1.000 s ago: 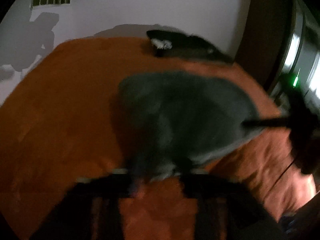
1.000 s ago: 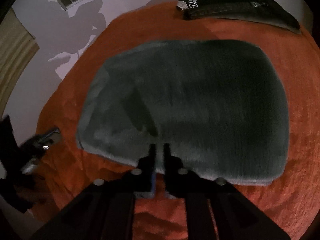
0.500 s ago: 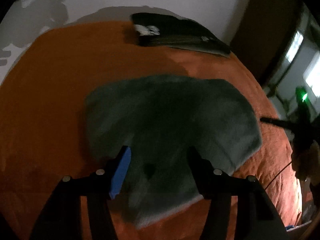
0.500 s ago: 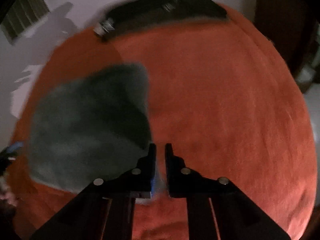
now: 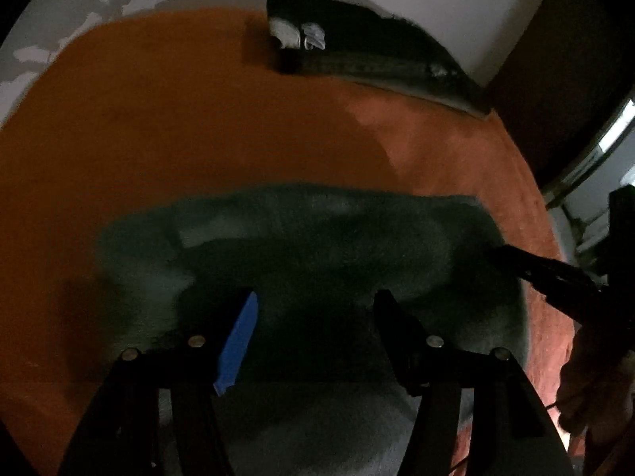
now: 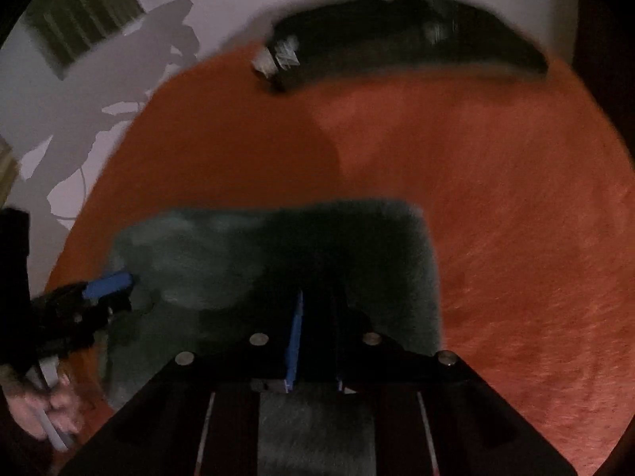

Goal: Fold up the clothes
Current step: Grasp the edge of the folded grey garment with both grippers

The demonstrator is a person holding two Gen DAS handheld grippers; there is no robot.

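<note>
Since a second ago the grey garment has been doubled toward the near edge of the orange bed, so one fold seems made; one right claw is seen nearly shut, pinching it, one left claw wide above it, and one dark folded pile at the back.

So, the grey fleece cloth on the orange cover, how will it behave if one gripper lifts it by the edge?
The grey cloth probably droops; it already lies in soft rounded folds. It looks fuzzy, so the nearly closed right gripper should not slip easily. On the napped orange cover it may drag rather than slide.
</note>
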